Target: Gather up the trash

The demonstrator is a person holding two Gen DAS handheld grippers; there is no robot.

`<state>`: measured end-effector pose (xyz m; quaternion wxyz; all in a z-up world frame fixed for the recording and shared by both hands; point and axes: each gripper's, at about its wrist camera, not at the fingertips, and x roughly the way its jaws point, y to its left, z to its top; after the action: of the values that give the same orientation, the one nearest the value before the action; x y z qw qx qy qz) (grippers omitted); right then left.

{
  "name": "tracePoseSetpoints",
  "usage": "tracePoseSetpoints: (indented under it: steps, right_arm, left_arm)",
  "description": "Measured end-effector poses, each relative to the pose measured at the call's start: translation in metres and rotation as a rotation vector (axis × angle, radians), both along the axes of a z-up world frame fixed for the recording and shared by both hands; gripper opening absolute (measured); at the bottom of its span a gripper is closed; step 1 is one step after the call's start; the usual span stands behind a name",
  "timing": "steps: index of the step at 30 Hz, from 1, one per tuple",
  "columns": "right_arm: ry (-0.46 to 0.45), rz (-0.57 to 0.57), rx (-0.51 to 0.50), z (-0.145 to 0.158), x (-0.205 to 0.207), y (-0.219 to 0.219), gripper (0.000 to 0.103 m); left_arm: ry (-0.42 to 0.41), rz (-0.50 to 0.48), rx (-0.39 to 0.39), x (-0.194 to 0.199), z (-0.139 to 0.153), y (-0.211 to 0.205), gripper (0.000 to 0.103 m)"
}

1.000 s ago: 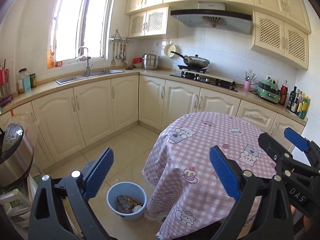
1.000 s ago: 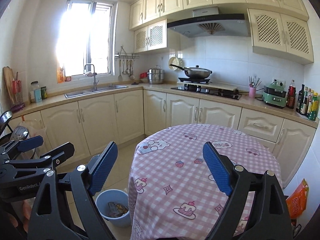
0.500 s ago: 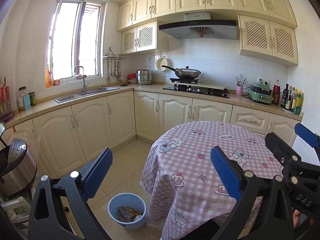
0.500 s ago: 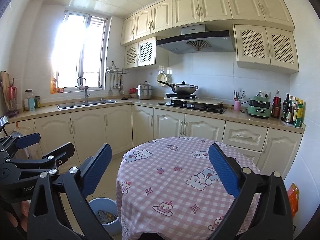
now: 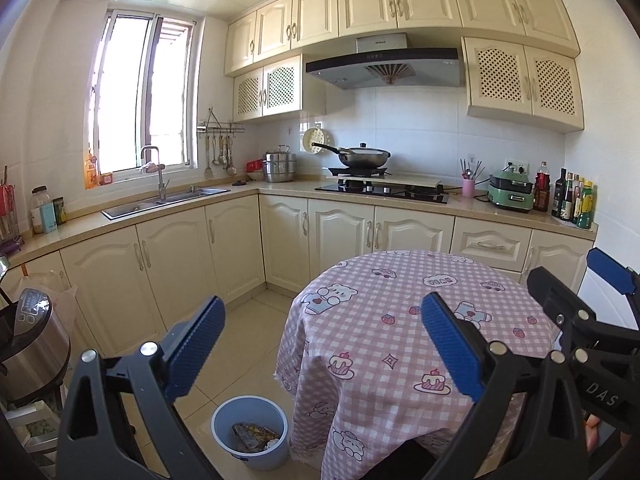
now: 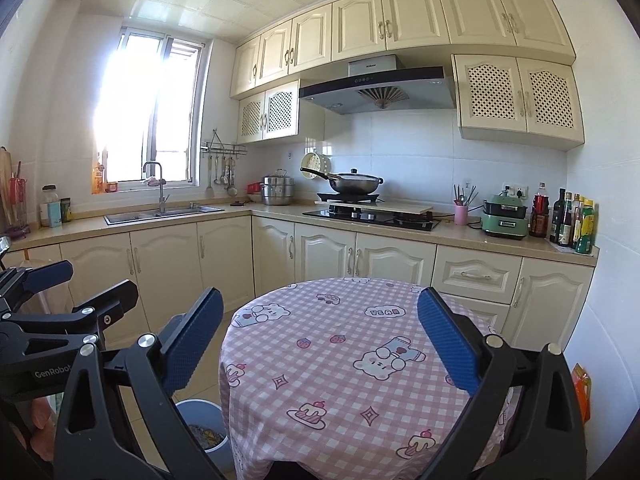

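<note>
A blue trash bin point(image 5: 250, 432) stands on the floor left of the round table point(image 5: 408, 344), with crumpled wrappers point(image 5: 252, 434) inside; it also shows in the right wrist view point(image 6: 204, 432). The table's pink checked cloth point(image 6: 344, 360) carries no loose items. My left gripper point(image 5: 320, 344) is open and empty, held above the floor and the table's left edge. My right gripper point(image 6: 318, 344) is open and empty, above the table's near part. Each gripper shows at the edge of the other's view.
Cream cabinets and a counter point(image 5: 280, 190) with sink point(image 5: 168, 200), stove and pan point(image 5: 360, 158) run along the far walls. Bottles point(image 5: 572, 200) stand at the counter's right end. A steel cooker point(image 5: 28, 340) stands at the left. An orange bag point(image 6: 582, 396) hangs at the right.
Both grippers have tilted up and drawn back, so the table and bin sit lower in view and more ceiling shows. Both stay open and empty.
</note>
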<state>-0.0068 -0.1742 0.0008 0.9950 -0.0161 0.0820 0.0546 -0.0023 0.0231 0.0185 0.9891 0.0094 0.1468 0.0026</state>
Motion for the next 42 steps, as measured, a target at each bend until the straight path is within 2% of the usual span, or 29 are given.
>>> tracePoseSetpoints:
  steps: [21, 42]
  right_arm:
    - [-0.023, -0.009, 0.006, 0.0016, -0.0063, -0.0041, 0.094]
    - [-0.019, -0.013, 0.002, 0.0014, -0.0063, -0.0028, 0.095]
  left_arm:
    - [-0.047, 0.025, 0.009, -0.0048, 0.0032, 0.0044, 0.096]
    - [-0.047, 0.005, 0.005, -0.006, 0.0047, 0.0031, 0.096]
